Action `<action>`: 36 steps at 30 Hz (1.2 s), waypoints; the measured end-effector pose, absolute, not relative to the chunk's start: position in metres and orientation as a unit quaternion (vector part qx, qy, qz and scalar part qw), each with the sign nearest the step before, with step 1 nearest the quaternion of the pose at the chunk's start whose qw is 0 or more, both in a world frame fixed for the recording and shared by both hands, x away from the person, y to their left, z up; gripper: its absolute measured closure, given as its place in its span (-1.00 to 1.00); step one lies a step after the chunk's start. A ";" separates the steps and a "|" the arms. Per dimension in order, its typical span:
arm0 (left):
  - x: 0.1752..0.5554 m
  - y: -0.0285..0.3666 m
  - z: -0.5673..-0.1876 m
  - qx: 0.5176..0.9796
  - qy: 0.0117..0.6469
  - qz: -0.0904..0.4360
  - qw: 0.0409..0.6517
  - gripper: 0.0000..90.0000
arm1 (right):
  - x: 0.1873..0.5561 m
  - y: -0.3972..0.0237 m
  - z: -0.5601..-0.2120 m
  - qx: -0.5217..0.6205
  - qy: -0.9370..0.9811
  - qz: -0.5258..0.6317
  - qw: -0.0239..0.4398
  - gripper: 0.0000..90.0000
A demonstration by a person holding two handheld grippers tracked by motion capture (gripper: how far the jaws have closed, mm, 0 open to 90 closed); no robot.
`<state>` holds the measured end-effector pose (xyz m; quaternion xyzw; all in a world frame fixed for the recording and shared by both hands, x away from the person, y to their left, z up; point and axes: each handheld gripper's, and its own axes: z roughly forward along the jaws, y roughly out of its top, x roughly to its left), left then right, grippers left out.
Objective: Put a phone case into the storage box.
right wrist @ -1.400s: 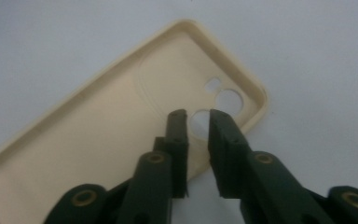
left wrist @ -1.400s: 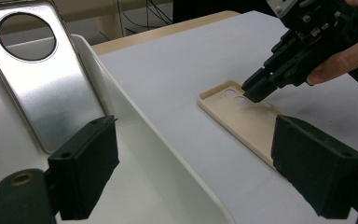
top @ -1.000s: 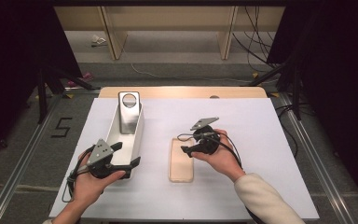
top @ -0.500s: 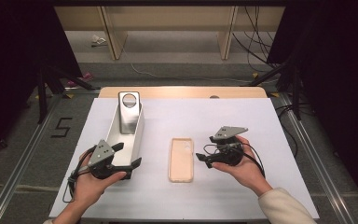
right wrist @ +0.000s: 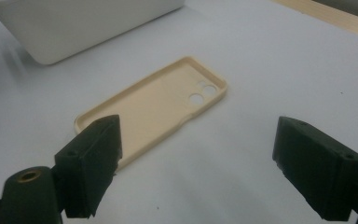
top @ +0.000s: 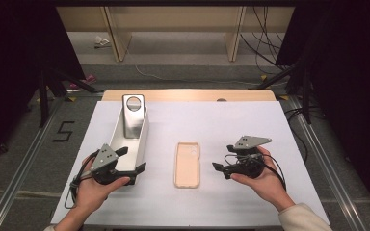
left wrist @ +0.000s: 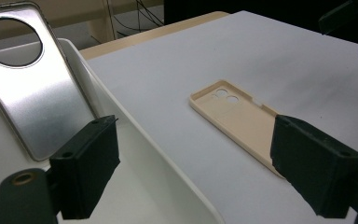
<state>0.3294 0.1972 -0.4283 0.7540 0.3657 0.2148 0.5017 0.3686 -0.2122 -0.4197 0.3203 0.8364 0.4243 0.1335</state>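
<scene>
White sheet (top: pixel 270 125) covers the table. Beige phone case (top: pixel 187 164) lies flat at centre, inner side up, camera holes toward far edge, btwn both grippers, touching neither. Right gripper (top: pixel 221 169) sits just right of the case, jaws just opened wide, nothing btwn them. Left gripper (top: pixel 131 160) is at near end of white tray (top: pixel 142 139), jaws apart w/ the tray's right wall btwn them; can't tell if pads press it. Silver plate (top: pixel 133 115) leans inside the tray.

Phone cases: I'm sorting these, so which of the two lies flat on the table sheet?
The beige phone case, lying open side up on the white sheet between the hand-held grippers. The silver phone case leans tilted inside the white bin.
</scene>
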 end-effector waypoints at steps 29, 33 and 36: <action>0.328 0.194 -0.427 0.759 0.354 0.221 0.499 -0.67 | 0.358 -0.232 -0.418 0.338 0.825 0.433 0.135 -0.63; 0.327 0.188 -0.423 0.770 0.337 0.233 0.490 -0.66 | 0.357 -0.234 -0.418 0.339 0.824 0.434 0.136 -0.63; 0.325 0.180 -0.418 0.783 0.317 0.244 0.476 -0.64 | 0.356 -0.237 -0.418 0.340 0.823 0.434 0.137 -0.63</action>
